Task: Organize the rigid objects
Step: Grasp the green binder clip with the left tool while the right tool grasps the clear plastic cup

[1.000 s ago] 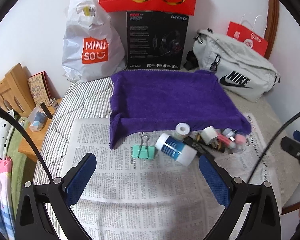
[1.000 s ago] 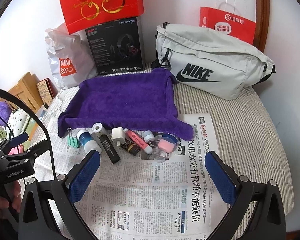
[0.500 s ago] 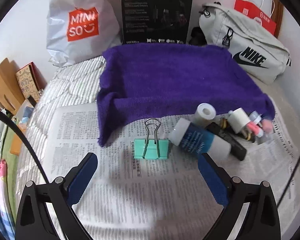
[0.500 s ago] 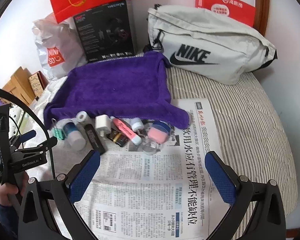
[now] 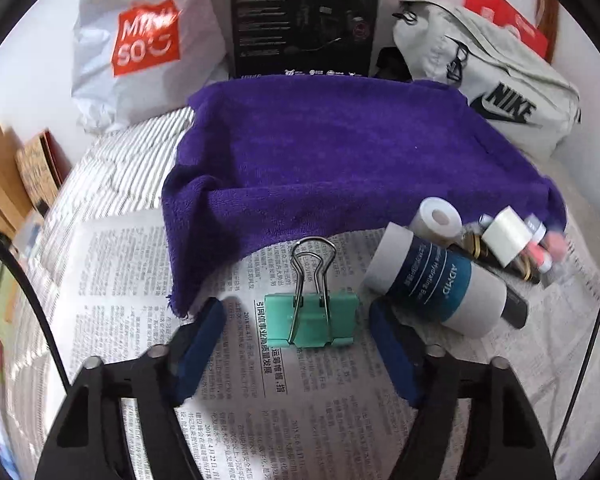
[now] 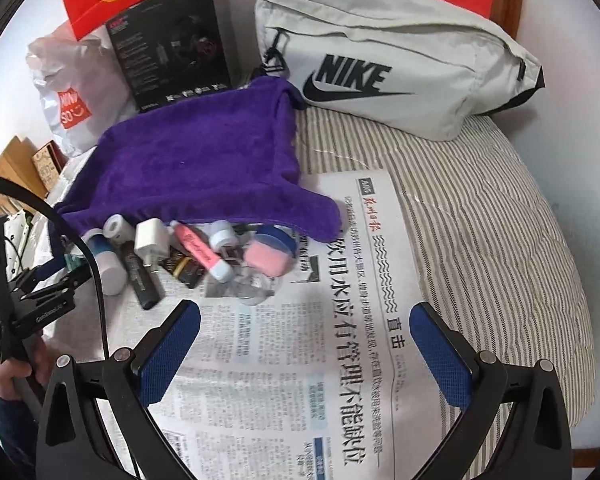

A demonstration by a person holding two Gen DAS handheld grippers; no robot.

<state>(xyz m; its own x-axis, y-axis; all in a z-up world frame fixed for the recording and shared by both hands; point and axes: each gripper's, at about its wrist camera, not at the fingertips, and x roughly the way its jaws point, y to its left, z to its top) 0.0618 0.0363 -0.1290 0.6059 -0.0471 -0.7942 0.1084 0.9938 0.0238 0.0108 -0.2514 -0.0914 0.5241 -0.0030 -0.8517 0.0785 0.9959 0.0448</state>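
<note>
A green binder clip (image 5: 311,320) lies on the newspaper (image 5: 140,280), between the open fingers of my left gripper (image 5: 298,326), not touched. To its right lie a white and blue bottle (image 5: 436,280), a white tape roll (image 5: 436,220), a white charger plug (image 5: 506,234) and a black marker (image 5: 514,310). A purple towel (image 5: 340,160) is spread behind them. In the right wrist view the pile shows the plug (image 6: 150,238), a pink highlighter (image 6: 202,250) and a pink sponge (image 6: 266,258). My right gripper (image 6: 304,344) is open and empty over the newspaper (image 6: 340,340).
At the back stand a white Miniso bag (image 5: 140,48), a black headset box (image 5: 304,20) and a grey Nike bag (image 6: 380,52). Red paper bags lean on the wall. A striped quilt (image 6: 480,220) covers the bed. A wooden bedside stand (image 5: 4,176) is at the left.
My left gripper has moved forward and down, and its fingers now flank the green binder clip. My right gripper has drifted closer to the pile of small items.
</note>
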